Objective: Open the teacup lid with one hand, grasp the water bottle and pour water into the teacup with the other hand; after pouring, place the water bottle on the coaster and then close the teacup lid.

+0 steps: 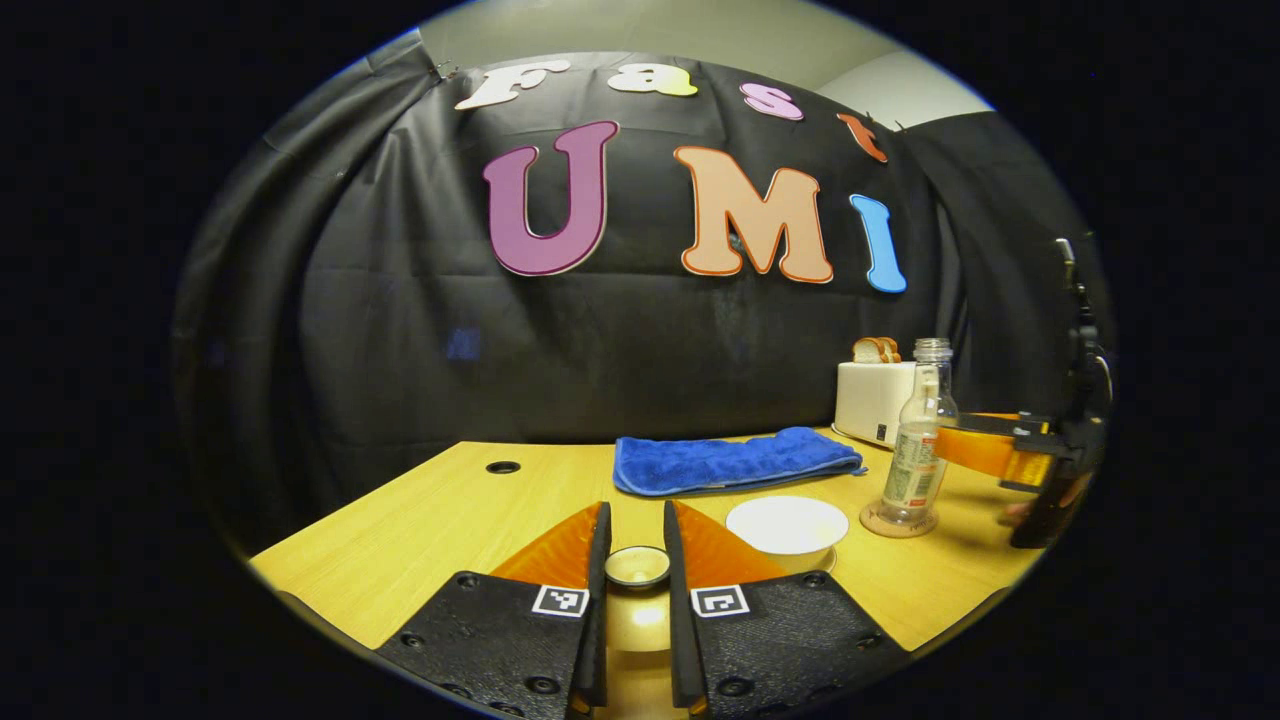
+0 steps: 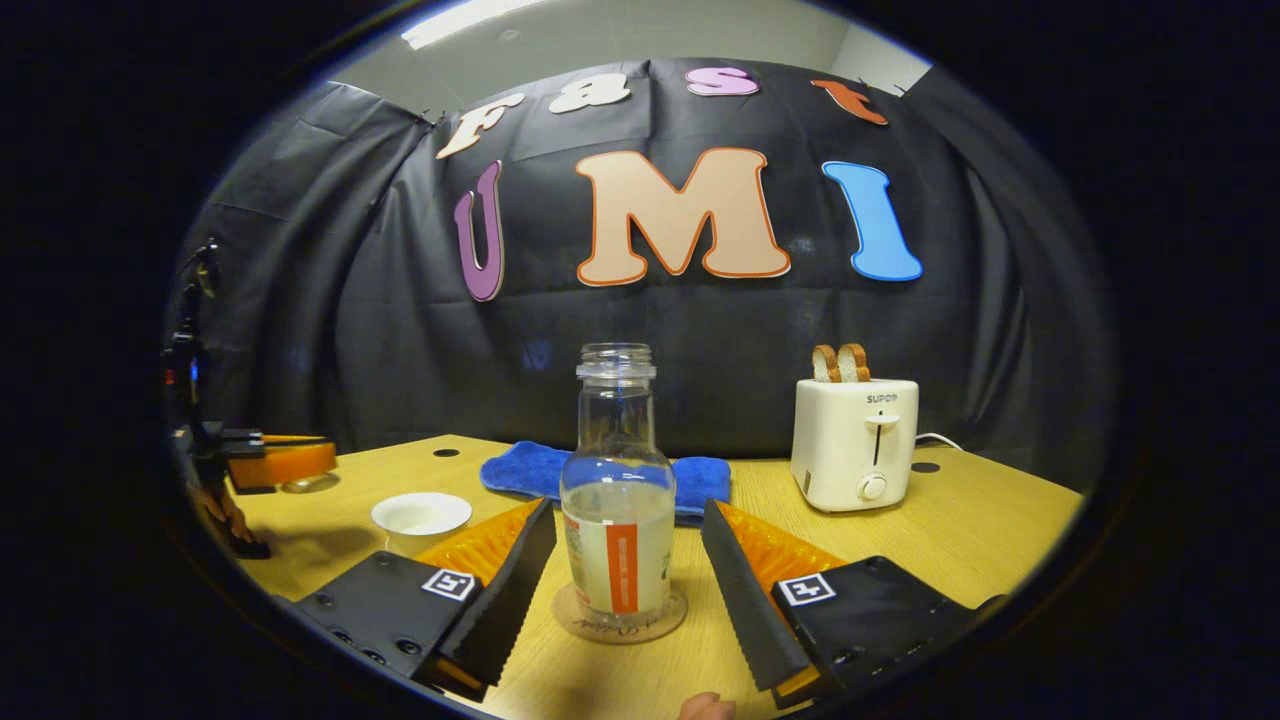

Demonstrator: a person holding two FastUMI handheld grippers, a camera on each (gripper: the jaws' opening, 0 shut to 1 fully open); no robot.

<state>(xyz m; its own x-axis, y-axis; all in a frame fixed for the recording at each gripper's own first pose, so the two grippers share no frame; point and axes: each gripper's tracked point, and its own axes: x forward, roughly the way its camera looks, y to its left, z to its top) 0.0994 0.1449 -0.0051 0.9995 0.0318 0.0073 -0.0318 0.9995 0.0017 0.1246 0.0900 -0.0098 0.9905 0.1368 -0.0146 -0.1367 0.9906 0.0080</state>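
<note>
The clear plastic water bottle (image 2: 616, 500), uncapped and partly filled, stands on the round cork coaster (image 2: 620, 617) between the right gripper's (image 2: 628, 575) widely parted fingers, which stand clear of it. The left gripper view shows what the right one does not: the left gripper (image 1: 637, 572) closed on the knob of the teacup lid (image 1: 637, 566), with the white teacup (image 1: 788, 525) open just beside it. Bare wooden counter (image 2: 980, 530) surrounds the white toaster (image 2: 855, 443) and blue folded towel (image 1: 735, 460).

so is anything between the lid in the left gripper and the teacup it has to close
Nothing visible. The lid sits between the left gripper fingers; the open teacup stands just beside it on bare table.
</note>
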